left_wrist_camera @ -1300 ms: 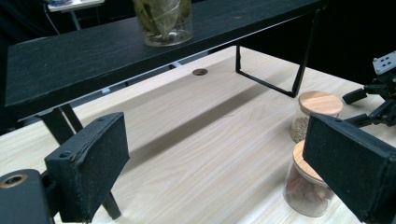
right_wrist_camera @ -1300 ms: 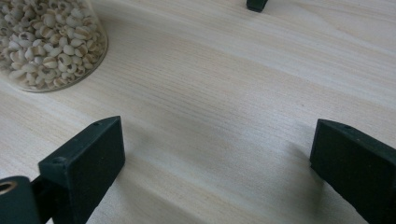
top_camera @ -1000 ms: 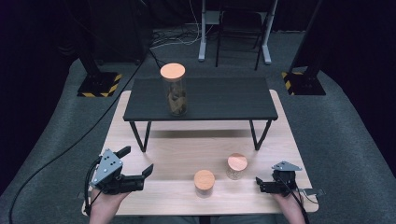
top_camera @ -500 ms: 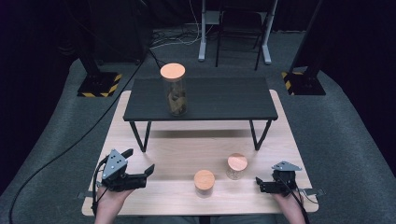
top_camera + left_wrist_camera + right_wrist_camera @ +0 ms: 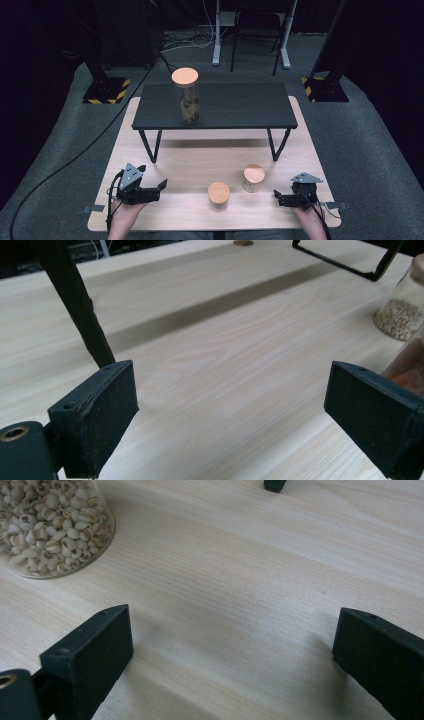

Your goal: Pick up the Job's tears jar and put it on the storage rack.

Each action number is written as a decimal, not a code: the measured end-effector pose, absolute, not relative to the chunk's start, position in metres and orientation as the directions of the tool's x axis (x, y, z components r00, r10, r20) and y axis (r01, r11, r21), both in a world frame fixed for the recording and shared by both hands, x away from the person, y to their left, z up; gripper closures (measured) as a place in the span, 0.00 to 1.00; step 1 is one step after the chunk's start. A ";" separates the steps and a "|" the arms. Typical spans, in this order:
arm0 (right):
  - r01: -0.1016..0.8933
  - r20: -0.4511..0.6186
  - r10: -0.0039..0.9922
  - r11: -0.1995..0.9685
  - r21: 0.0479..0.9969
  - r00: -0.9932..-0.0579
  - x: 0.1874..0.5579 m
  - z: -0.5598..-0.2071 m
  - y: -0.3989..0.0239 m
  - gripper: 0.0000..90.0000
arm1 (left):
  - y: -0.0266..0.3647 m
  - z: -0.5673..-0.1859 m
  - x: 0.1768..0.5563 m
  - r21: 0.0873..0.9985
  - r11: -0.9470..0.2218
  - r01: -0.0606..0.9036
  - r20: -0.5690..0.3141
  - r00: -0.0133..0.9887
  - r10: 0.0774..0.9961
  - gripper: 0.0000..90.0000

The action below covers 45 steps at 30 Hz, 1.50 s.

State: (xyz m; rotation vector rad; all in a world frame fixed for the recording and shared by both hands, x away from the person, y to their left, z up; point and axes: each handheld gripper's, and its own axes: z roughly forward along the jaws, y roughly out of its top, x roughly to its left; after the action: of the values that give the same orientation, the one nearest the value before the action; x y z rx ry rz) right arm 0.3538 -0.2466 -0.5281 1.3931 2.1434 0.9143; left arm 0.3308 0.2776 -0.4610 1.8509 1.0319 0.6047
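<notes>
My left gripper [image 5: 161, 186] hovers low over the front left of the wooden table [image 5: 190, 160], open, with nothing between its jaws. In its own view the left gripper [image 5: 230, 405] faces bare wood, with a jar of pale grain [image 5: 401, 315] and a jar of reddish contents [image 5: 411, 365] at the right edge. My right gripper [image 5: 276, 196] rests at the front right, open and empty. The right gripper [image 5: 230, 650] has the pale-bean jar [image 5: 47, 525] to its upper left. Two small orange-lidded jars [image 5: 218, 194] [image 5: 253, 177] stand between the grippers.
A low black table [image 5: 240, 107] stands on the far half of the wooden table, bearing a tall orange-lidded jar [image 5: 186, 97]. Its legs [image 5: 75, 305] reach down to the wood. Dark floor, cables and stands surround the table.
My left gripper has sunk toward the tabletop at the front left, jaws unchanged. The right gripper and the jars have kept still.
</notes>
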 end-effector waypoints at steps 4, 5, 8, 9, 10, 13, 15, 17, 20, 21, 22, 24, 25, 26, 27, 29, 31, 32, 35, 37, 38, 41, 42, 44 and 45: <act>0.636 0.003 0.914 0.280 0.719 -0.406 0.354 -0.528 -0.247 0.02 | 0.280 -0.467 0.333 0.876 -0.244 0.416 -0.013 0.526 0.850 0.07; 0.636 0.003 0.914 0.280 0.719 -0.406 0.354 -0.528 -0.247 0.02 | 0.281 -0.468 0.333 0.875 -0.242 0.418 -0.015 0.524 0.852 0.07; 0.636 0.003 0.914 0.280 0.719 -0.405 0.354 -0.528 -0.246 0.02 | 0.282 -0.474 0.335 0.866 -0.248 0.434 -0.016 0.520 0.854 0.07; 0.636 0.003 0.914 0.280 0.719 -0.406 0.354 -0.528 -0.247 0.02 | 0.283 -0.476 0.336 0.863 -0.247 0.441 -0.020 0.518 0.855 0.07; 0.636 0.003 0.914 0.280 0.719 -0.406 0.354 -0.528 -0.247 0.02 | 0.283 -0.479 0.337 0.860 -0.247 0.447 -0.023 0.516 0.856 0.07; 0.636 0.003 0.914 0.280 0.719 -0.406 0.354 -0.528 -0.247 0.02 | 0.284 -0.487 0.339 0.846 -0.254 0.469 -0.027 0.513 0.858 0.07; 0.636 0.003 0.914 0.280 0.719 -0.406 0.354 -0.528 -0.247 0.02 | 0.284 -0.492 0.341 0.836 -0.262 0.483 -0.026 0.512 0.859 0.07; 0.636 0.003 0.914 0.280 0.719 -0.406 0.354 -0.528 -0.247 0.02 | 0.283 -0.499 0.344 0.820 -0.275 0.502 -0.025 0.511 0.859 0.07; 0.636 0.003 0.914 0.280 0.719 -0.406 0.354 -0.528 -0.247 0.02 | 0.282 -0.503 0.346 0.810 -0.282 0.514 -0.026 0.511 0.859 0.07; 0.636 0.003 0.914 0.280 0.719 -0.406 0.354 -0.528 -0.247 0.02 | 0.282 -0.505 0.347 0.804 -0.291 0.519 -0.020 0.513 0.858 0.07; 0.636 0.003 0.914 0.280 0.719 -0.406 0.354 -0.528 -0.247 0.02 | 0.282 -0.507 0.347 0.799 -0.295 0.524 -0.019 0.512 0.859 0.07; 0.636 0.003 0.914 0.281 0.719 -0.406 0.354 -0.528 -0.247 0.02 | 0.281 -0.509 0.348 0.790 -0.309 0.529 -0.008 0.512 0.859 0.07; 0.636 0.002 0.914 0.281 0.719 -0.406 0.354 -0.528 -0.247 0.02 | 0.280 -0.511 0.349 0.787 -0.310 0.533 -0.007 0.511 0.860 0.07; 0.636 0.002 0.914 0.281 0.719 -0.406 0.354 -0.528 -0.247 0.02 | 0.280 -0.512 0.349 0.784 -0.315 0.535 -0.004 0.511 0.859 0.07; 0.636 0.002 0.914 0.281 0.719 -0.407 0.354 -0.528 -0.247 0.02 | 0.280 -0.513 0.350 0.781 -0.317 0.539 -0.004 0.511 0.859 0.07; 0.636 0.002 0.914 0.281 0.719 -0.406 0.354 -0.528 -0.247 0.02 | 0.279 -0.516 0.351 0.772 -0.322 0.547 -0.005 0.513 0.859 0.07; 0.636 0.003 0.914 0.280 0.719 -0.406 0.354 -0.528 -0.247 0.02 | 0.279 -0.518 0.352 0.763 -0.326 0.558 -0.009 0.514 0.858 0.07; 0.636 0.003 0.914 0.280 0.719 -0.406 0.354 -0.528 -0.247 0.02 | 0.279 -0.519 0.353 0.759 -0.332 0.561 -0.007 0.516 0.856 0.07; 0.636 0.002 0.914 0.281 0.719 -0.406 0.354 -0.528 -0.247 0.02 | 0.279 -0.522 0.354 0.748 -0.337 0.571 -0.008 0.516 0.856 0.07; 0.636 0.002 0.914 0.280 0.719 -0.406 0.354 -0.528 -0.247 0.02 | 0.279 -0.523 0.354 0.743 -0.343 0.574 -0.005 0.518 0.855 0.07; 0.636 0.003 0.914 0.280 0.719 -0.406 0.354 -0.528 -0.247 0.02 | 0.279 -0.524 0.354 0.741 -0.344 0.577 -0.005 0.517 0.856 0.07; 0.636 0.003 0.914 0.279 0.719 -0.405 0.354 -0.528 -0.246 0.02 | 0.279 -0.526 0.355 0.730 -0.350 0.587 -0.005 0.517 0.856 0.07; 0.636 0.003 0.914 0.279 0.719 -0.405 0.354 -0.528 -0.246 0.02 | 0.279 -0.527 0.356 0.724 -0.356 0.591 -0.001 0.517 0.856 0.07; 0.637 0.003 0.915 0.279 0.719 -0.404 0.354 -0.528 -0.246 0.02 | 0.278 -0.528 0.356 0.718 -0.361 0.595 0.003 0.517 0.856 0.07; 0.637 0.003 0.915 0.279 0.719 -0.404 0.354 -0.528 -0.246 0.02 | 0.279 -0.528 0.357 0.717 -0.361 0.597 0.002 0.516 0.857 0.07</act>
State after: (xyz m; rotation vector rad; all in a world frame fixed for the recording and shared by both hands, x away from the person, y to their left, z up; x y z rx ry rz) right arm 0.3542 -0.2464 -0.5281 1.3969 2.1419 0.9108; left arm 0.3566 0.2794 -0.5285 2.0901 1.1797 0.5004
